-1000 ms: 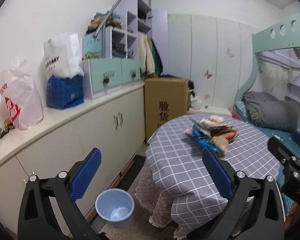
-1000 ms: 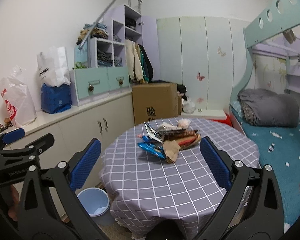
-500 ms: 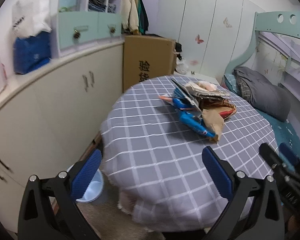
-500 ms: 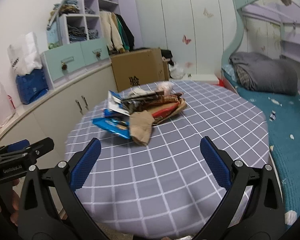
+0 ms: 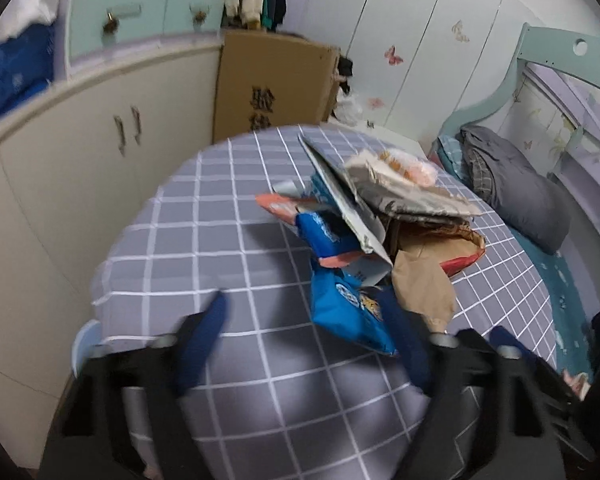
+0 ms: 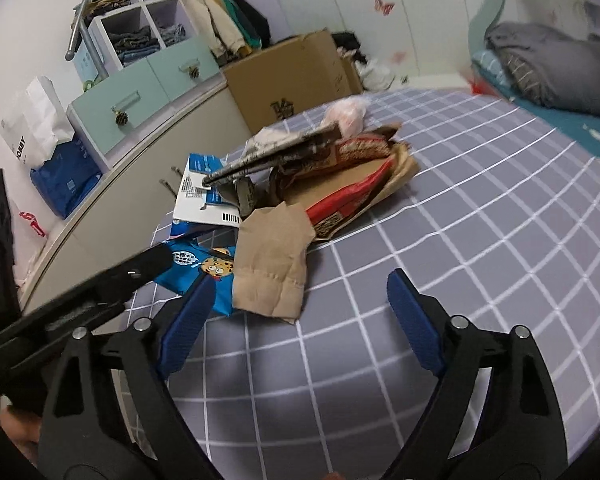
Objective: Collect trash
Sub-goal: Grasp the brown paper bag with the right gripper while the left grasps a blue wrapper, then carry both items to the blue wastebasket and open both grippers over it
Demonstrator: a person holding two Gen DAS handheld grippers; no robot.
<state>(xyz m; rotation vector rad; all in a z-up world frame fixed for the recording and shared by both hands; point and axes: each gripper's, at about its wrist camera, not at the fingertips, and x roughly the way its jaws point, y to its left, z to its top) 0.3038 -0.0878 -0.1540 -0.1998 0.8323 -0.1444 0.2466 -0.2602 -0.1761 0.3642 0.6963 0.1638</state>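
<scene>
A pile of trash lies on the round table with the grey checked cloth (image 5: 204, 240) (image 6: 480, 240). In it are a blue cookie bag (image 5: 348, 312) (image 6: 204, 268), a brown paper bag (image 5: 420, 280) (image 6: 272, 264), a white-blue package (image 5: 340, 200) (image 6: 200, 196) and a red wrapper (image 6: 352, 196). My left gripper (image 5: 304, 300) is closing, with the near end of the blue bag by its right finger but not pinched. My right gripper (image 6: 300, 280) is also closing, just short of the brown bag, with nothing gripped. The left gripper's black finger (image 6: 132, 276) reaches over the blue bag.
A cardboard box (image 5: 272, 84) (image 6: 296, 76) stands behind the table. A cream cabinet (image 5: 80, 128) runs along the left with a blue box (image 6: 64, 180) on it. A bed with a grey quilt (image 5: 516, 184) is at the right. A light-blue bin's rim (image 5: 82, 344) shows by the table.
Both grippers have come forward and down over the table, close to the trash pile. Their jaws have narrowed from fully wide.
</scene>
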